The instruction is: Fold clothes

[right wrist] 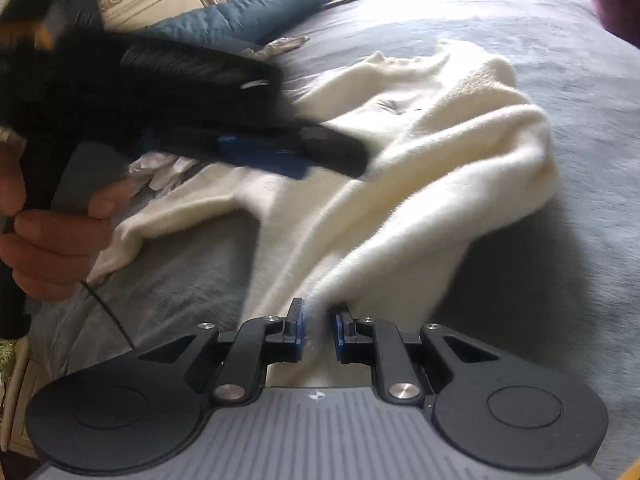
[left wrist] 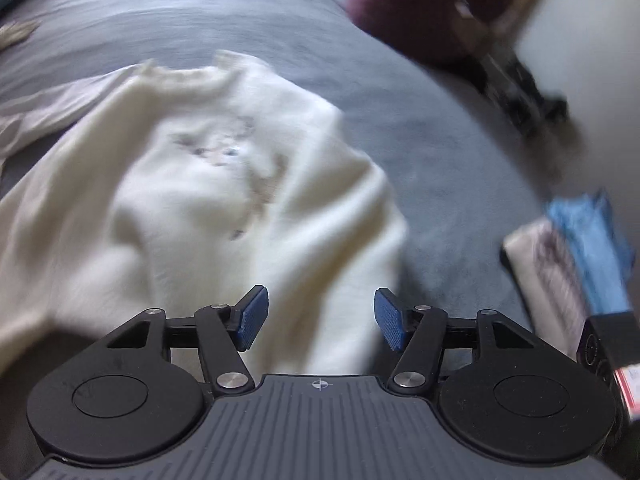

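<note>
1. The right gripper (right wrist: 319, 330) is pinching a ridge of the cream sweater (right wrist: 420, 184) between its blue pads (right wrist: 301, 330), jaws nearly together.
2. The left gripper (left wrist: 320, 318) is hovering over the same sweater with its jaws apart and nothing between them.
3. In the right wrist view a hand (right wrist: 44, 236) is gripping the left gripper's handle.
4. The sweater is lying rumpled on the grey bedspread (right wrist: 520, 32), a faint print (left wrist: 228, 148) on its chest.
5. Folded clothes (left wrist: 576, 264), apparently pale and blue, are sitting at the bed's right edge; a teal pillow (right wrist: 256, 16) is resting near the headboard.
</note>
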A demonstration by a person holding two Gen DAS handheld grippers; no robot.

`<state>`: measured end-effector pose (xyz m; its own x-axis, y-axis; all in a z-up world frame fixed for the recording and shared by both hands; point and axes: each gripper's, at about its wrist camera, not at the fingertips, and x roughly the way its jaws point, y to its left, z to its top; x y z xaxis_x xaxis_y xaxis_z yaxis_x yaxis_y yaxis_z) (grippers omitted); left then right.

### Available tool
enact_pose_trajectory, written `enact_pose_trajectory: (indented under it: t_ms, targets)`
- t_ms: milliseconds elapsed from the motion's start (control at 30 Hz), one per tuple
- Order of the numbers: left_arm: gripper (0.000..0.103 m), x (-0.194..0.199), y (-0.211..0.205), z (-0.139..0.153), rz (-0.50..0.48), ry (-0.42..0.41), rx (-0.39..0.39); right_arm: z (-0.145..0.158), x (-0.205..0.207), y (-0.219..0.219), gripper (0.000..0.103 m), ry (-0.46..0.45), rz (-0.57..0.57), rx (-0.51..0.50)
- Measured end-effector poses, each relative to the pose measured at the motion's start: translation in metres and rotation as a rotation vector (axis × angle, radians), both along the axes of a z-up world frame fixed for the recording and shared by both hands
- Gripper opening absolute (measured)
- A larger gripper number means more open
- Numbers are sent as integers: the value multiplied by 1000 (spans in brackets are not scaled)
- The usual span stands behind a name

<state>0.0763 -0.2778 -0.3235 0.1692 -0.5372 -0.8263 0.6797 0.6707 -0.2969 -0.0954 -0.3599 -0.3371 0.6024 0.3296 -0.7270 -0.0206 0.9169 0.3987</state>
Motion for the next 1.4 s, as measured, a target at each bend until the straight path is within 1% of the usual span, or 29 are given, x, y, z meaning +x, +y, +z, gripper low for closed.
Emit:
enact_pose_trajectory:
  t_ms: [33,67,100,133,167,200,267,300,367,433,533,567,633,700,767,800,867,900,1000,1067,1133,1167,1233,1300,1333,1400]
  targets:
    - [60,-3,-10,-5,-38,-12,29,-1,4,7,21,-8,-1,-3]
    - [60,-6,-17,-12,-60,-24,69,-1,5,12,24,-17,-5,-4]
    - [59,-7,-23,-21,-72,-37,116,-2,7,14,31,-23,-9,3]
    - [59,-7,-26,-30,-78,-40,157,-2,7,16,35,-28,-11,9]
    - [58,-5,-26,-38,-76,-29,177,0,4,15,41,-28,-11,18]
    - [58,-2,-23,-44,-65,-7,168,1,0,13,44,-29,-11,26]
    - [57,5,-16,-49,-37,44,123,4,-7,9,44,-28,-11,46]
    - [57,8,-13,-49,-31,57,111,6,-12,1,43,-19,-15,77]
    - [56,13,-6,-49,-16,89,81,9,-24,-23,43,5,-60,168]
    - [55,19,2,-50,6,129,45,6,-34,-54,44,29,-154,277]
    - [55,26,15,-52,46,201,-8,-11,-44,-102,47,69,-342,436]
    - [55,28,20,-52,58,221,-21,-19,-43,-114,48,84,-392,470]
    - [55,30,26,-52,71,247,-41,-35,-38,-136,48,105,-461,527]
    - [55,30,29,-51,73,254,-46,-53,-23,-144,48,126,-510,593]
    - [55,30,31,-50,70,255,-48,-67,-11,-146,48,147,-518,651]
    - [55,30,32,-50,70,259,-50,-69,-4,-147,48,157,-509,655]
    - [55,28,34,-50,67,261,-54,-69,3,-141,49,159,-455,643]
    - [55,27,34,-50,64,261,-56,-67,3,-136,51,165,-426,636]
    - [56,24,37,-51,64,265,-63,-62,3,-118,54,193,-316,610]
    - [56,23,39,-53,68,271,-70,-58,2,-106,54,202,-232,584]
    - [56,25,48,-53,73,278,-77,-54,-1,-93,54,208,-173,556]
    - [56,25,48,-53,76,280,-76,-54,0,-87,54,211,-166,527]
    - [56,25,50,-54,77,280,-73,-54,-6,-86,52,217,-191,459]
    - [56,23,49,-54,69,269,-70,-55,-14,-92,38,228,-241,425]
    - [56,22,48,-54,65,262,-67,-57,-17,-98,37,234,-272,421]
    - [56,21,46,-55,58,251,-59,-62,-20,-107,29,253,-326,422]
